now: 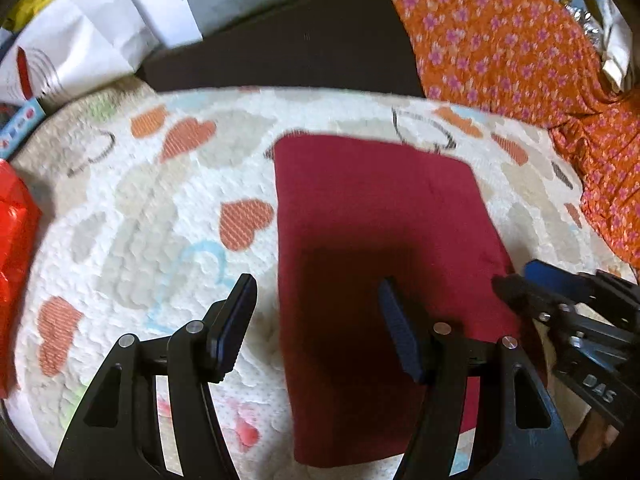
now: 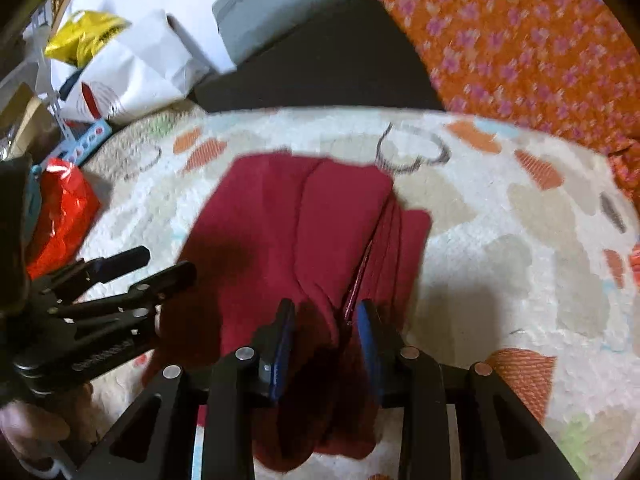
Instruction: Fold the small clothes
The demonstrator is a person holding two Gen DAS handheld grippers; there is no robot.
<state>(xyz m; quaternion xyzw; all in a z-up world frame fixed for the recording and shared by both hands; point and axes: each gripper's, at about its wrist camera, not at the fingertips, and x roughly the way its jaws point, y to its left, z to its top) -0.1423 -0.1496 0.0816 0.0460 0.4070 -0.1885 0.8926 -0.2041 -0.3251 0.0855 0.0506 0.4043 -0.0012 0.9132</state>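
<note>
Lettering "DAS" marks the right tool [image 1: 516, 276], pinching the red cloth [image 1: 384, 216]; left tool [image 1: 316, 300] spread.

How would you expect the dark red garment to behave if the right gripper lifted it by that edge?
The dark red garment would probably droop, since its stacked layers crease softly. It looks light, and the fold may slip open.

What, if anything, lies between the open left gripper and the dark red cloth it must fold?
Nothing visible does. The left gripper hangs open directly over the left edge of the red cloth on the heart-print mat. The right gripper is at the cloth's other side, apparently closed on a fold of it.
</note>
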